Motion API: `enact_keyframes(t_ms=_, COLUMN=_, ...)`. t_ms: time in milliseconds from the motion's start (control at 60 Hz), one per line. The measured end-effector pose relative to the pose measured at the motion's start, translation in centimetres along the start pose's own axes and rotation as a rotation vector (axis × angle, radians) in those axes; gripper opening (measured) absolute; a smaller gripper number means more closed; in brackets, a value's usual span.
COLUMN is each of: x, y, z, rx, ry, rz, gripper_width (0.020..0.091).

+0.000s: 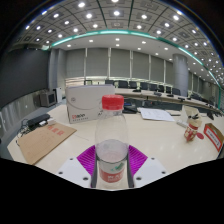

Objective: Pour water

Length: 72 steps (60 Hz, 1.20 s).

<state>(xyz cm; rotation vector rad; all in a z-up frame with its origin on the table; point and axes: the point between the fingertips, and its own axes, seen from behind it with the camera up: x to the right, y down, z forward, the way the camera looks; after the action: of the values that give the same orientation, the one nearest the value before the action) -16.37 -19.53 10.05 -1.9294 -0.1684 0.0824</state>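
Gripper view: I see gripper [112, 163] clamped on clear bottle [112, 140], red cap, red label, upright between 2 purple pads [88, 158], both pressing its sides. Beyond: pale table [160, 135], cardboard sheet [40, 140], white box [88, 103], papers [158, 114].

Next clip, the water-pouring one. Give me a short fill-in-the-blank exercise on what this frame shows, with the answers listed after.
1. The clear bottle standing between the claw fingers has a ____ cap.
2. The bottle stands ____, not tipped for pouring.
3. On the table, beyond the bottle toward the windows, sits a white ____.
4. The pads on the claw's fingers are coloured ____.

Missing words: red; upright; box; magenta
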Motion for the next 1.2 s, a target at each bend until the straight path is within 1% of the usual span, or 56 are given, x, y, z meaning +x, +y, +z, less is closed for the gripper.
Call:
enact_keyframes(t_ms=17, x=0.1, y=-0.2, z=-0.1, rx=0.002, ry=0.000, rz=0.001, gripper_width=0.0398)
enact_keyframes(t_ms=167, x=0.2, y=-3.9, z=-1.2, rx=0.029, ry=-0.045, rz=0.043, gripper_width=0.0390)
enact_keyframes(t_ms=333, x=2.6, y=-11.4, z=-2.2, rx=0.081, ry=-0.108, rz=0.246, gripper_width=0.0389)
enact_keyframes(t_ms=567, x=12.1, y=-21.9, z=-1.6, rx=0.204, ry=-0.258, rz=0.688, gripper_width=0.0386)
enact_keyframes(t_ms=633, x=15.4, y=-23.9, z=-1.0, rx=0.221, ry=-0.318, rz=0.852, gripper_width=0.0387)
enact_keyframes(t_ms=683, x=18.3, y=-24.9, z=0.2, rx=0.219, ry=-0.372, rz=1.001, gripper_width=0.0388)
enact_keyframes(t_ms=767, x=22.7, y=-25.7, z=1.7, rx=0.217, ry=-0.439, rz=1.246, gripper_width=0.0386)
enact_keyframes(t_ms=867, x=27.6, y=-24.7, z=3.8, rx=0.200, ry=-0.499, rz=1.488, gripper_width=0.0386)
enact_keyframes(t_ms=967, x=31.4, y=-22.3, z=7.1, rx=0.167, ry=-0.534, rz=1.686, gripper_width=0.0385)
enact_keyframes(t_ms=983, x=31.9, y=-22.0, z=6.7, rx=0.160, ry=-0.540, rz=1.725, gripper_width=0.0387)
enact_keyframes(t_ms=1083, x=34.6, y=-19.5, z=9.2, rx=0.151, ry=-0.565, rz=1.938, gripper_width=0.0385)
enact_keyframes(t_ms=1117, x=35.6, y=-19.0, z=8.6, rx=0.147, ry=-0.568, rz=2.006, gripper_width=0.0385)
enact_keyframes(t_ms=1133, x=35.9, y=-18.3, z=10.1, rx=0.150, ry=-0.567, rz=2.032, gripper_width=0.0387)
enact_keyframes(t_ms=1200, x=36.9, y=-16.7, z=10.9, rx=0.138, ry=-0.559, rz=2.117, gripper_width=0.0387)
